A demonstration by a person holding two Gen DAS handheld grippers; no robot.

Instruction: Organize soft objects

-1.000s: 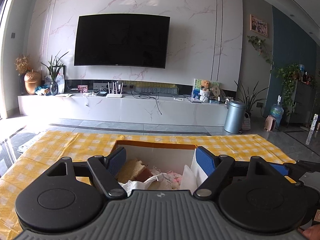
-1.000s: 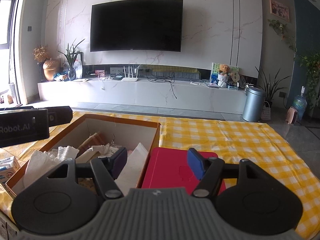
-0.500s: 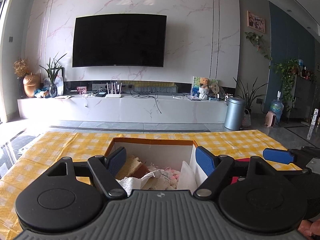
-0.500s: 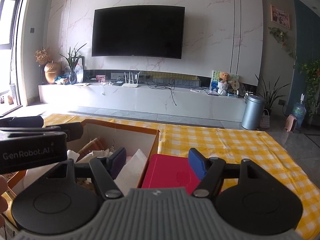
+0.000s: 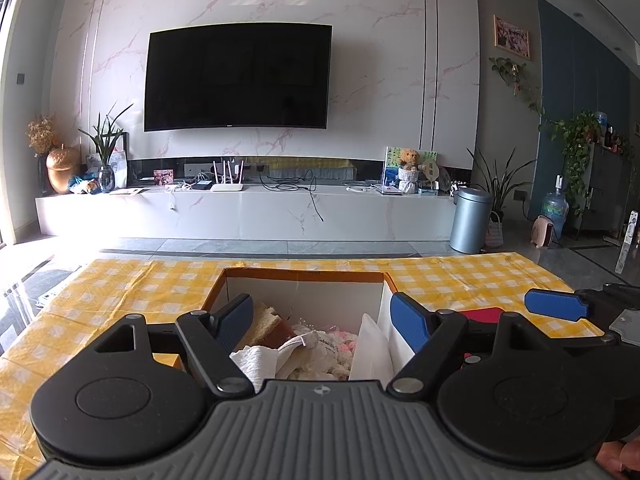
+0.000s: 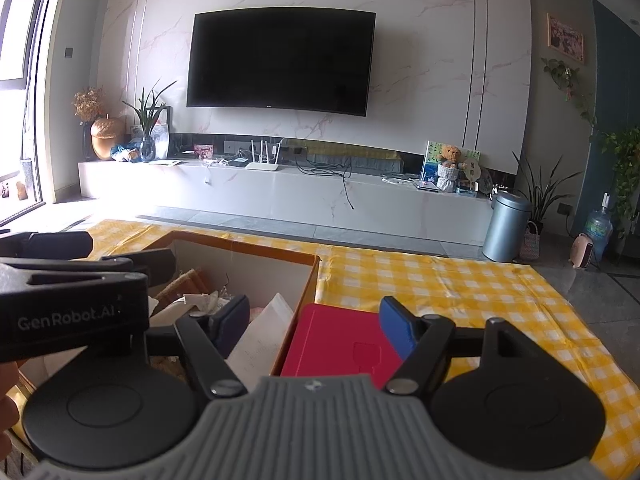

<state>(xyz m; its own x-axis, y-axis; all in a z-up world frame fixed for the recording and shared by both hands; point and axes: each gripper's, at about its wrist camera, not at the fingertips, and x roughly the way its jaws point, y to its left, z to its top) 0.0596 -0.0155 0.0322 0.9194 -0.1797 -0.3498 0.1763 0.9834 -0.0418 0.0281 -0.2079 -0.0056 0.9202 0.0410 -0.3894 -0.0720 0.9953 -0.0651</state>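
Where the grey housing of each tool is filling the lower edge of both wrist views, the near wall of the cardboard box (image 5: 304, 276) and much of its contents are being hidden. The left gripper (image 5: 324, 316) is being held over the box with its blue pads spread apart and nothing between them; the right gripper (image 6: 314, 322) is likewise being held apart, straddling the box's right wall, with no pad pressing on anything. In the right wrist view the side of the left tool is being seen at 9 o'clock, covering the box's left part, and a bit of a hand (image 6: 8, 408) is being cut off at the frame edge.

Inside the box, soft things are being seen only in part: a white crumpled tissue (image 5: 256, 360), a slice of sponge (image 5: 262, 322) leaning at about 11 o'clock, a pink and white fluffy piece (image 5: 344, 344) too small to be identified, and a white packet (image 5: 372, 344) standing on edge against the right wall, its long axis running toward 12 o'clock. The box's long axis is also being shown running toward 12 o'clock.

Just beside the box at 3 o'clock, a red flat case (image 6: 340, 344) is lying on the yellow checked cloth (image 6: 460, 280), its near end being covered by the right tool. Farther off at 12 o'clock, a dark television (image 5: 240, 76) is hanging over a white console (image 5: 248, 212).
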